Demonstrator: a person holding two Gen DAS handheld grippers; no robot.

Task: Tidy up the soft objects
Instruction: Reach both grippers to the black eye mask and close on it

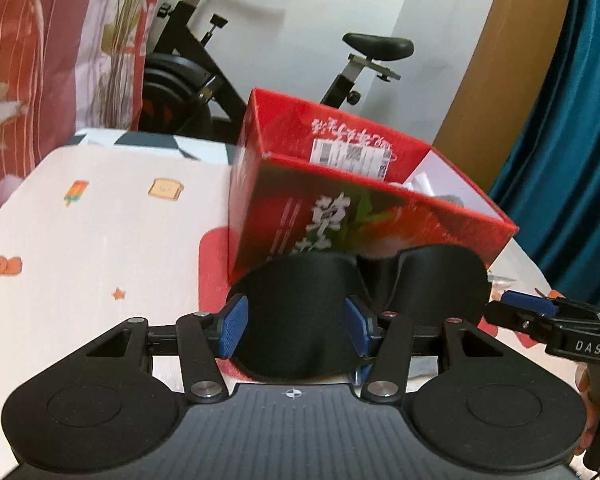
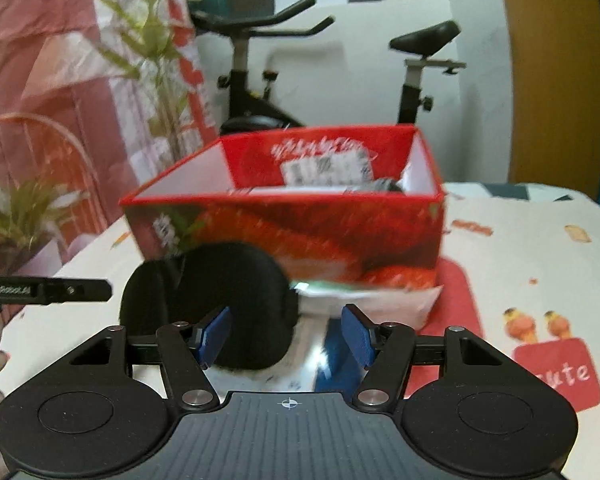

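— Behind our table stands a black exercise bike (image 1: 204,68) against a white wall, with floral curtains (image 1: 60,48) on one side and a teal curtain (image 1: 572,140) on the other. What are we working on?

— We have a white tablecloth (image 1: 100,232) printed with small cartoon pictures, and on it an open red strawberry box (image 1: 364,216) with a shipping label (image 1: 352,156) stuck to its inner back wall.

— And the soft thing?

— It looks to us like a black padded eye mask (image 1: 340,308), two rounded lobes joined in the middle, lying just in front of the box. In our left wrist view, the left gripper (image 1: 296,324) has its blue pads (image 1: 232,326) set wide, one to each side of the mask's left lobe. Whether they press it, we cannot tell.

— Our other hand?

— The right gripper (image 2: 286,334) is spread open too; its left pad sits in front of the mask (image 2: 220,300) and its right pad is over a white and green packet (image 2: 364,300) lying under the box's front edge. Nothing is pinched between them.

— Anything inside the box?

— We glimpse something dark and grey (image 2: 384,186) near the right wall, too blurred for us to name.
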